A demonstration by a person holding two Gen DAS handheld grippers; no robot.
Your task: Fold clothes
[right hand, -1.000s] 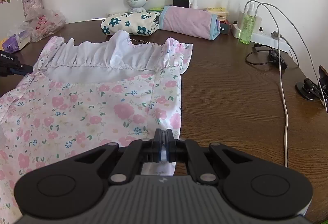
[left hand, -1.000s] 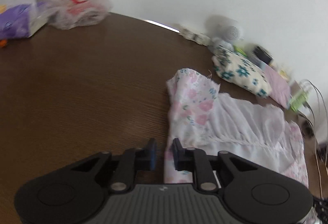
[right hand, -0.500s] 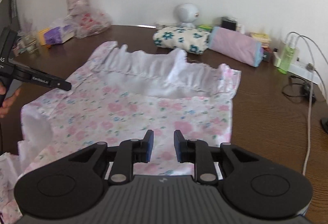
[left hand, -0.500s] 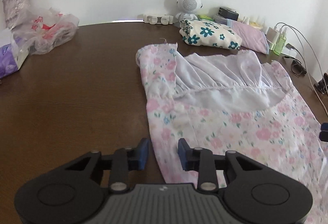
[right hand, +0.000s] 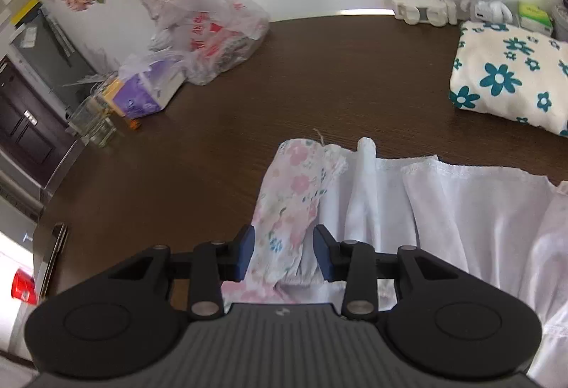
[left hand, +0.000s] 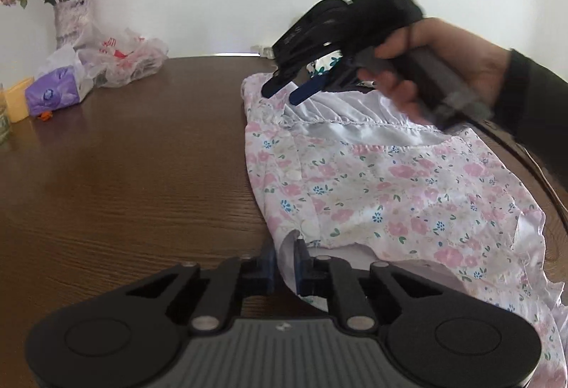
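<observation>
Bare table (left hand: 124, 175) left of the floral garment (left hand: 372, 189): open passage. Far-left edge blocked by plastic bag (right hand: 220, 36), tissue pack (right hand: 145, 93), vase (left hand: 69, 20). Folded cloth (right hand: 511, 75) blocks far right.

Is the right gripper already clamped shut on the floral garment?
No, the right gripper is open, its fingers apart either side of the floral garment.

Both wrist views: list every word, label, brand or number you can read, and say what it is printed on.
None can be read for certain.
Plastic bag: red printed characters, too blurred and crumpled to read.
Purple tissue pack: a round logo, unreadable.
Green box: its print is too small to read.
Left gripper and right gripper: each body bears only a small emblem, no letters.
Floral garment: no label shows.
</observation>
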